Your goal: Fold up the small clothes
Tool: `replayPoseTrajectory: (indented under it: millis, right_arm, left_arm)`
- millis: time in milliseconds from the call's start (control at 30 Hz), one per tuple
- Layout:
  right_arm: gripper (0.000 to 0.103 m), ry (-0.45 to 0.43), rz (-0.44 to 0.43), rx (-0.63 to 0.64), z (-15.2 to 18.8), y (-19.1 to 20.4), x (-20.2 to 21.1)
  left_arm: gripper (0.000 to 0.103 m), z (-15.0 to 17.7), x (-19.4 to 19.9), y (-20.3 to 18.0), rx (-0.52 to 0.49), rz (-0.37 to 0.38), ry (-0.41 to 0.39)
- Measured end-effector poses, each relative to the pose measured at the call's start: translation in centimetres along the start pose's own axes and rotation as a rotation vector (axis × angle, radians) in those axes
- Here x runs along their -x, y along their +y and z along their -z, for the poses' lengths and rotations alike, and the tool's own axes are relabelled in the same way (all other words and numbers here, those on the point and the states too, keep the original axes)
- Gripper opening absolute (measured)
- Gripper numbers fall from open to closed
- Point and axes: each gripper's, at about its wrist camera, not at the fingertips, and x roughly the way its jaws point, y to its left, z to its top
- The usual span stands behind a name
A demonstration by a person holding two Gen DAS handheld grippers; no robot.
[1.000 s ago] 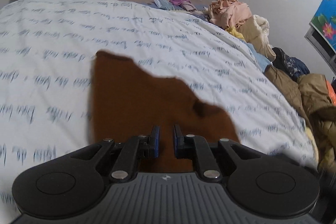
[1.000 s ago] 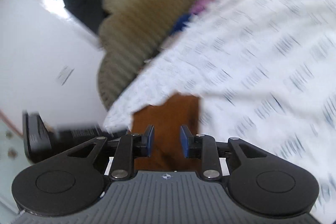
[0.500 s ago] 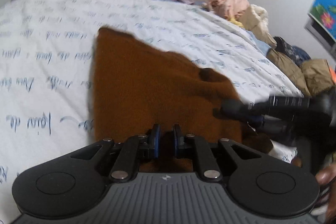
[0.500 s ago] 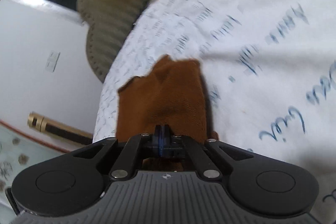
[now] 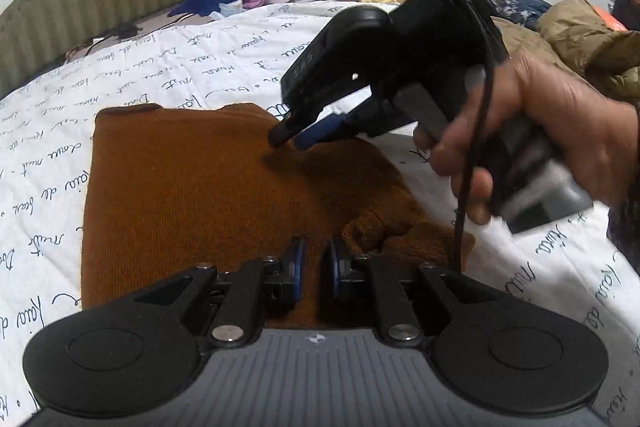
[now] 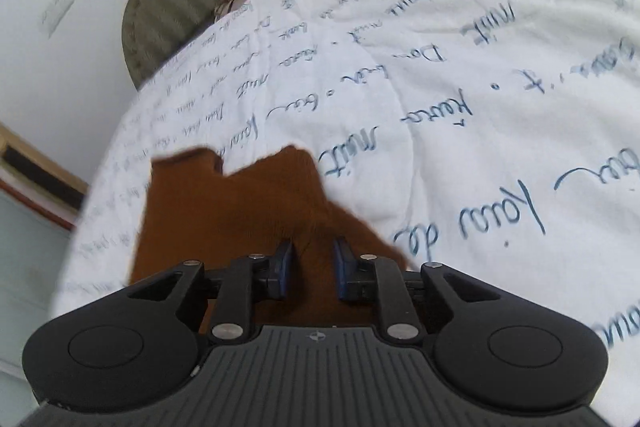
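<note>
**Releasing the fold on the brown garment**

Laying flat on the bed (image 5: 168, 67), the brown garment (image 5: 192, 187) now shows more squared than a second ago. My left gripper (image 5: 315, 267) sits nearly closed over its near edge; I cannot tell whether cloth is pinched. My right gripper (image 5: 286, 139) has crossed onto the garment's far right side, and its jaws have just been opening, cloth beneath them but not clamped. I judge one fold is placed. Leftward, open bedding gives room; rightward, the clothes pile (image 5: 568, 39) crowds the edge.
</note>
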Motion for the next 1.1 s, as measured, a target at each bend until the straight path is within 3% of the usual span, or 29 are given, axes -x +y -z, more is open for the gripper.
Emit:
replayPoseTrajectory:
  millis: [100,133,200,267,367,533,600,800,933,1100]
  right_arm:
    - [0.023,-0.002,0.067,0.047,-1.2,0.4,-0.2]
    - [0.031,0.008,0.070,0.062,-1.4,0.9,-0.4]
    - [0.037,0.028,0.073,0.102,-1.4,2.0,-0.4]
    - [0.037,-0.019,0.075,0.191,-1.3,3.9,1.0]
    - [0.037,-0.056,0.048,0.292,-1.4,7.0,1.6]
    - [0.037,0.101,-0.003,0.416,-1.8,11.8,-3.5]
    - [0.037,0.166,0.045,0.452,-1.8,12.6,-6.5]
    - [0.040,0.150,0.116,0.501,-3.0,14.4,-9.7]
    - [0.042,0.110,0.130,0.570,-1.9,15.5,-6.9]
    - [0.052,0.028,0.126,0.646,2.1,14.1,1.8]
  left_arm:
    - [0.013,-0.3,0.1,1.3,0.095,0.032,0.010]
    - [0.013,-0.1,0.4,2.0,0.133,0.047,0.004]
    - [0.013,0.3,1.2,3.3,0.192,0.071,-0.001]
    - [0.013,0.8,1.9,4.6,0.233,0.102,-0.003]
    - [0.013,1.2,2.2,5.4,0.250,0.115,0.008]
    - [0.013,1.2,1.6,4.8,0.229,0.092,0.012]
    - [0.013,1.2,1.6,4.7,0.219,0.082,0.012]
    - [0.013,0.9,1.6,4.5,0.230,0.050,0.021]
    - [0.013,0.8,2.3,4.1,0.220,0.031,0.023]
    - [0.014,0.8,3.5,3.6,0.202,-0.013,0.014]
